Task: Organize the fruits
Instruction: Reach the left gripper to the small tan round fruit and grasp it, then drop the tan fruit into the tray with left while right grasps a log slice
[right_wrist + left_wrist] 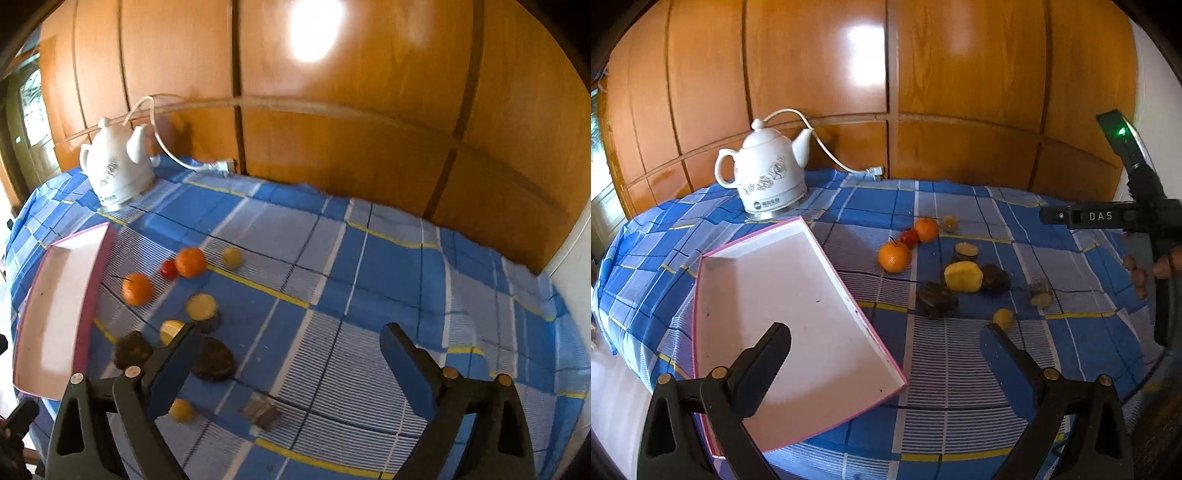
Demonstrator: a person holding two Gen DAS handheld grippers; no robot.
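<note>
My left gripper (886,332) hangs spread wide with nothing in it, low in the frame over the near edge of the white tray (746,295), which sits empty at lower left, likely kept close so drops are short. My right gripper (290,334) is wide apart and empty too, aimed at the fruit pile. 2 oranges (137,289), a red fruit (168,268) and dark pieces (213,357) lie loose on the blue checked cloth (369,266), mid-left, beside the tray. Kettle (768,177) is at upper left.

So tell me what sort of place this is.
Probably a room in a home: a table under a blue checked cloth, a white electric kettle with its cord, and glossy wooden wall panels behind.
</note>
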